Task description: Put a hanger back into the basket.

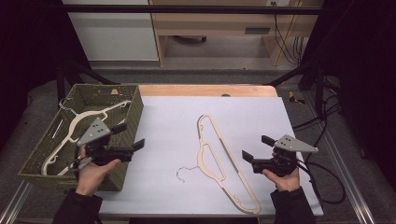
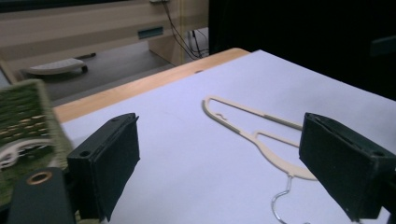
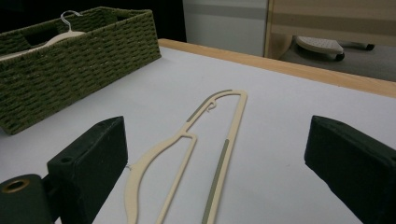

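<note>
Left gripper [image 1: 128, 136], held over the near right corner of a woven green basket [image 1: 133, 109], jaws standing wide apart with nothing between the pads. Its jaws point toward the middle of the table. In the left gripper view, a cream plastic hanger [image 2: 254, 133] lies flat on the white table cover [image 2: 187, 140] ahead of the jaws, well apart from them; its wire hook [image 2: 280, 200] curls toward the right jaw and its long bar runs away from it. The basket rim [image 2: 28, 116] shows just beside the left jaw.

Right gripper [image 1: 256, 147], held above the cover at the right of the table, jaws likewise spread wide and empty. In the right gripper view, the same hanger [image 3: 187, 154] lies between the lines of the two jaws, nearer the left one, with its shoulder end closest to the jaws and its narrow looped end farthest. It rests on the cover and touches neither pad.

A second cream hanger [image 1: 74, 128] lies inside the basket, beneath and beside the left gripper, its hook [image 1: 67, 108] at the far left corner. In the right gripper view the basket [image 3: 70, 65] stands beyond the left jaw, well apart from it, with that hook [image 3: 70, 18] rising above the rim.
</note>
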Demonstrator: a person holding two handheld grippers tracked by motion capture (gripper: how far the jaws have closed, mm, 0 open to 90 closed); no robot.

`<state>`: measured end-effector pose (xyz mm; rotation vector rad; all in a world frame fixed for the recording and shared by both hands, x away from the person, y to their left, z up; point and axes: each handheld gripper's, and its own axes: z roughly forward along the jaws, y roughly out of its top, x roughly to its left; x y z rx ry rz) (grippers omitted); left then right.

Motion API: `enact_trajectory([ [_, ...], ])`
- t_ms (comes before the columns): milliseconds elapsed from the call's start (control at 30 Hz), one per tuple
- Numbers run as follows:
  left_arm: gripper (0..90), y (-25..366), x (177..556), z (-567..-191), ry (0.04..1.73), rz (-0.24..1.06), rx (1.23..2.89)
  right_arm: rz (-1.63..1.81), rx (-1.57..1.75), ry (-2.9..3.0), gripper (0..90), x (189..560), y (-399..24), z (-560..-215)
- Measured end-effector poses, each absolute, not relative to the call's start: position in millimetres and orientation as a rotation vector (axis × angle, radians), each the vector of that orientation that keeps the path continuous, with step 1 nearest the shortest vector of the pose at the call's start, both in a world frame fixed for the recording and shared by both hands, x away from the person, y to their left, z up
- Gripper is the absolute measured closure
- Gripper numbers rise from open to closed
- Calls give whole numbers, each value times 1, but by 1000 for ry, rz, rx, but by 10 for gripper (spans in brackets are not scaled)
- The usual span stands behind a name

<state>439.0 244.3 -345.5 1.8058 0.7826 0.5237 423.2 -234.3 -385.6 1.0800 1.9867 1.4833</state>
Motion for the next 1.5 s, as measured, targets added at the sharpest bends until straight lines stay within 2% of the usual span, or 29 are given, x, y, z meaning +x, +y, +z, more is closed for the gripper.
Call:
enact_trajectory([
  [300, 124, 187, 440, -367, 692, 436, 1918, 1487, 1082, 1984, 66, 423, -234, -385],
  [633, 133, 144, 447, -396, 653, 381, 2022, 1501, 1063, 1982, 66, 421, -236, -384],
  [800, 167, 132, 454, -408, 664, 344, 2075, 1510, 1064, 1979, 66, 420, -236, -384],
  [1100, 367, 105, 468, -442, 658, 266, 2226, 1510, 1064, 1989, 67, 420, -235, -385],
  [1233, 464, 102, 471, -450, 663, 262, 2262, 1511, 1059, 1989, 68, 421, -234, -385],
  [1300, 485, 100, 473, -456, 669, 253, 2274, 1505, 1063, 1992, 68, 421, -234, -385],
  [1333, 532, 99, 475, -461, 675, 248, 2281, 1505, 1052, 1998, 68, 421, -234, -386],
  [1500, 642, 96, 476, -468, 675, 236, 2331, 1497, 1061, 2002, 68, 422, -231, -387],
])
